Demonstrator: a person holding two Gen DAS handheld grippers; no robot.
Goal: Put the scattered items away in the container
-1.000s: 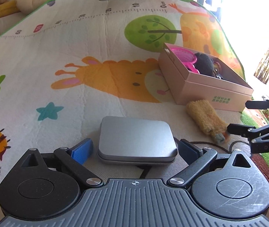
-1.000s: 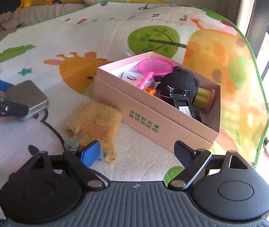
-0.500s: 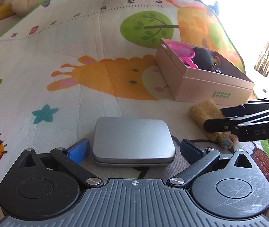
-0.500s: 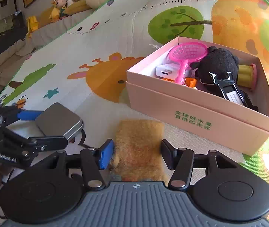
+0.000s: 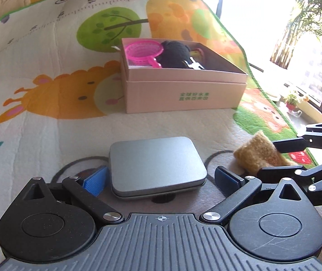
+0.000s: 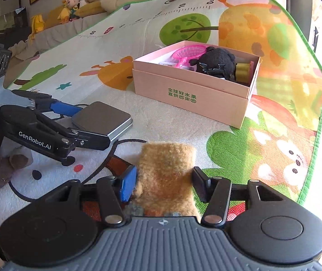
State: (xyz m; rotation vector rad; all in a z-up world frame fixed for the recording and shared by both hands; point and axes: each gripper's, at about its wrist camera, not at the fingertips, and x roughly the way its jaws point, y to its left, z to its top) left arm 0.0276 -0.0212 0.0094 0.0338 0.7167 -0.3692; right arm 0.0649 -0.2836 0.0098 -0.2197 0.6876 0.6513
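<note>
A flat silver tin (image 5: 157, 169) sits between the fingers of my left gripper (image 5: 161, 176), which is shut on it; the blue pad (image 5: 94, 180) presses its left edge. In the right wrist view the same tin (image 6: 103, 120) is carried, tilted, in the left gripper (image 6: 92, 127). My right gripper (image 6: 164, 185) is shut on a brown furry plush toy (image 6: 166, 169), with both pads against its sides. From the left wrist view, the toy (image 5: 259, 155) shows in the right gripper (image 5: 269, 158). The pink cardboard box (image 5: 183, 94) (image 6: 190, 94) stands open ahead, holding a pink net, a black plush and other small things.
Everything lies on a cartoon play mat (image 5: 48, 103) with a green border (image 6: 319, 113) close on the right. Stuffed toys (image 6: 70, 6) line a sofa at the back. A small brown object (image 6: 14, 160) lies at the left. A window with plants (image 5: 296, 99) is to the right.
The right gripper has closed on the brown plush toy. The left gripper has swung with the tin so the box now lies straight ahead. The two grippers are closer together.
</note>
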